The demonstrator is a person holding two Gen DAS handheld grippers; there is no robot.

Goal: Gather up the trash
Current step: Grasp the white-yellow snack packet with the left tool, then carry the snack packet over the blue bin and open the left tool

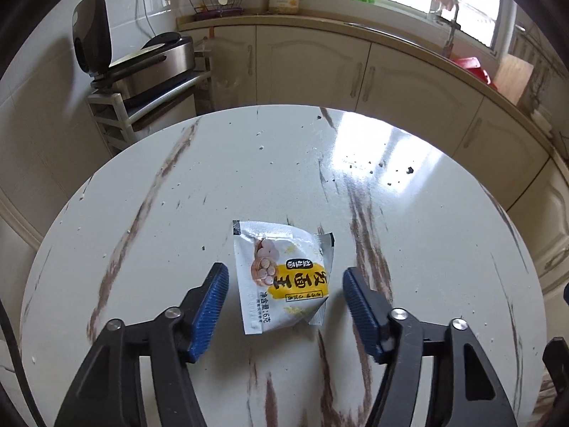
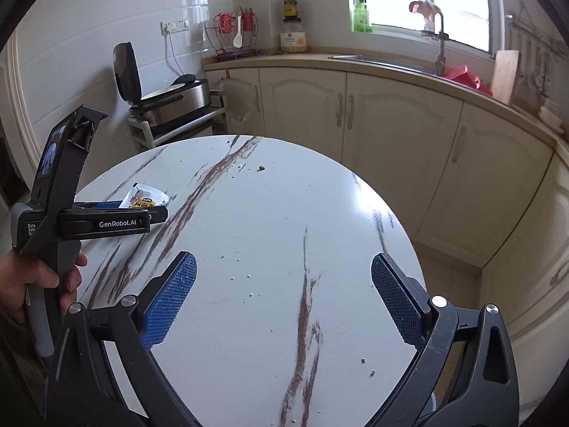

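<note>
**Left gripper straddles snack wrapper, right gripper idle over table**

Round white marble-look table [image 1: 199, 192] with brown streaks, crumbs scattered across it. One piece of trash visible: a white and yellow snack wrapper [image 1: 281, 277], crumpled, lying flat on the table top toward its near-left part. In the right wrist view the same wrapper [image 2: 147, 197] shows on the left side of the table, partly hidden behind the left tool.

Left gripper [image 1: 285, 283]: blue pads on either side of the wrapper, jaws partway apart, a visible gap between each pad and the packet. Not pinching it. Fingertips low, close to the table surface. From the right wrist view the left gripper [image 2: 161, 210] is held by a person's left hand [image 2: 32, 284] around the grey handle at the left edge.

Right gripper [image 2: 284, 272]: jaws spread wide, nothing between them, only bare table top and a few white specks under it. It sits to the right of the wrapper, well apart from it.

Dark crumbs [image 1: 409, 169] on the far right of the table, in the window glare. Cream cabinets [image 2: 391, 131] and a counter with a sink run along the far wall; an appliance with a raised lid [image 1: 142, 60] stands on a rack at far left.
</note>
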